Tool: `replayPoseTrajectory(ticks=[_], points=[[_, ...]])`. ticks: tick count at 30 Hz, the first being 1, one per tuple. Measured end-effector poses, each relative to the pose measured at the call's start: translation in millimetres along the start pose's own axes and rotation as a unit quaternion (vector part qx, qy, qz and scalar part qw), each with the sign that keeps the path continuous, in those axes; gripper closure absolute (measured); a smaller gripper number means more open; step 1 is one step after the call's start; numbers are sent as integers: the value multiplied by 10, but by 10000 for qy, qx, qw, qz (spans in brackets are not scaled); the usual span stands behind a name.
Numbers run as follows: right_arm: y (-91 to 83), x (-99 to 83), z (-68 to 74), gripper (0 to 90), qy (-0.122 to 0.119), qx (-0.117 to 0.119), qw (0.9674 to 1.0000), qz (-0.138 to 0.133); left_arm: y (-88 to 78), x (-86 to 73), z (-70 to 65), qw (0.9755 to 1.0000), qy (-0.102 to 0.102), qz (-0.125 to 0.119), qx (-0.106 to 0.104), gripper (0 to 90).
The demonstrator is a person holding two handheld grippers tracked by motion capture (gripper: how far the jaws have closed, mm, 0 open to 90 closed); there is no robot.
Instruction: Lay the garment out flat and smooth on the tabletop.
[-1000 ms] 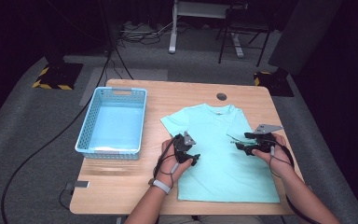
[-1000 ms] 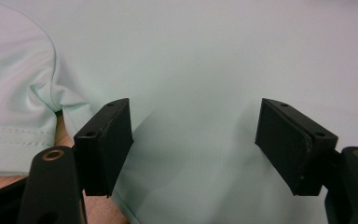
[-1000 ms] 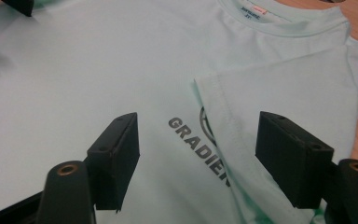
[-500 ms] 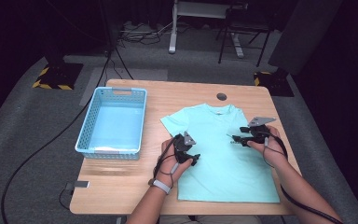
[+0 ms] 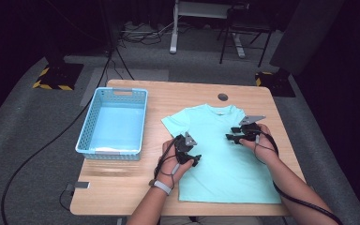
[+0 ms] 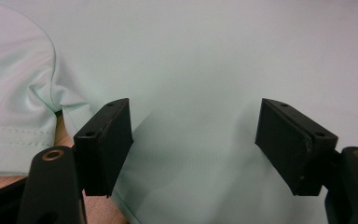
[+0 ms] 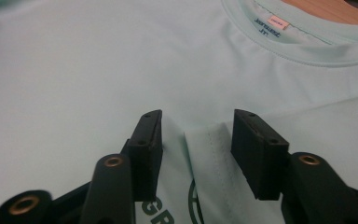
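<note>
A mint-green T-shirt (image 5: 225,159) lies flat on the wooden table (image 5: 131,187), collar (image 7: 298,51) at the far side. My left gripper (image 5: 194,159) rests at the shirt's left edge just below the left sleeve (image 6: 14,93), its jaws wide open on the flat cloth (image 6: 205,56). My right gripper (image 5: 229,137) sits low over the shirt's upper right, near the collar. A folded-over hemmed edge (image 7: 209,154) lies between its jaws, which have just been closing. A gap still shows on each side of that fold, so the right gripper (image 7: 198,149) is open.
A blue plastic basket (image 5: 110,152) stands on the table's left half. A round cable hole (image 5: 222,97) sits in the tabletop beyond the collar. Cables trail from both grippers along the forearms. Dark floor surrounds the table.
The right hand moved left and a little farther from the person, onto the shirt, and its jaws have narrowed around the folded edge. The left hand has not moved.
</note>
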State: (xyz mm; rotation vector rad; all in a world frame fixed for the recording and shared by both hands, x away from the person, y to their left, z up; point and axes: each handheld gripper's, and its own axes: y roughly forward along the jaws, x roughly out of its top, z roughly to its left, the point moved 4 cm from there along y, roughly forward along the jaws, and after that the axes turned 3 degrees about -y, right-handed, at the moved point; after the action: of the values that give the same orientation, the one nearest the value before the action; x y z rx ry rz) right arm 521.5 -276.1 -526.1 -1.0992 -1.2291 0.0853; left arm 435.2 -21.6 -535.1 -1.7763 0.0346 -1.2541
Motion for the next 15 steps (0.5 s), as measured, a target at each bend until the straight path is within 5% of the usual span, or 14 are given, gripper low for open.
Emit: replayPoseTrajectory(ticks=[8,15], points=[[-9,11,-46,865,34,-45,10000,51,0,0,0,10000,-2,-2,0,269],[-85,25,-91,881,150,-110,9998,-64,0,0,0,10000,-2,-1,0,269]])
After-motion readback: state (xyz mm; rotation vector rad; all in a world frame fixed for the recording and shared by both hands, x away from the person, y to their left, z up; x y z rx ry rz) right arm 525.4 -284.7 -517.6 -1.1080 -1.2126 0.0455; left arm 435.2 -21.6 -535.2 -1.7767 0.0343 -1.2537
